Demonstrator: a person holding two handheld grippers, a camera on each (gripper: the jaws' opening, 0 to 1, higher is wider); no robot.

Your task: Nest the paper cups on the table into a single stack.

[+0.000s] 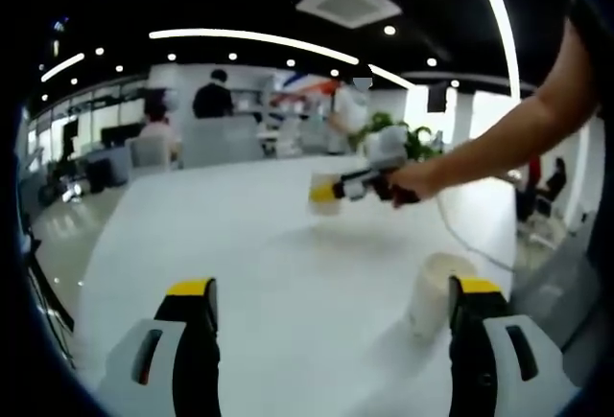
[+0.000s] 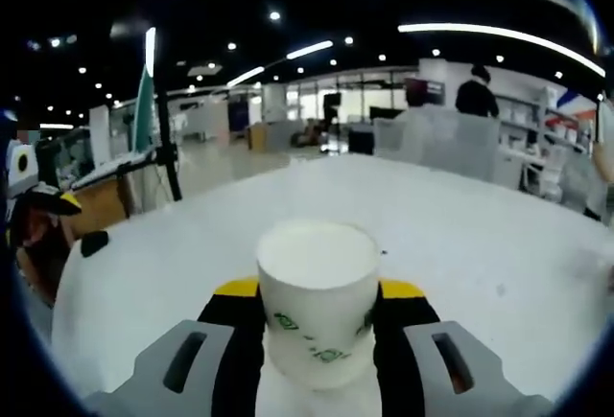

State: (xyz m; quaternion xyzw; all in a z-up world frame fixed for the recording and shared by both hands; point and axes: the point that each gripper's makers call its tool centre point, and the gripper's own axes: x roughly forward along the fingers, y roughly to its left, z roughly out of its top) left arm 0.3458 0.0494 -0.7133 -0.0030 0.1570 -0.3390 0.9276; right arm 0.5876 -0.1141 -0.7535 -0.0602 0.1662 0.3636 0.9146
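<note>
Right gripper view: right tool (image 2: 317,316) clamped on a paper cup (image 2: 317,297), upside down to judge by the closed white end facing up, held above the white table (image 2: 480,235). Left gripper view: left tool (image 1: 331,326) wide open and holding nothing, second cup (image 1: 434,292) standing on the table just inside the right jaw, also seemingly inverted. Farther off, right tool seen carrying its cup over the table. Best brought squarely over the standing cup (axes matched, rims level), then lowered gently and released only once seated.
</note>
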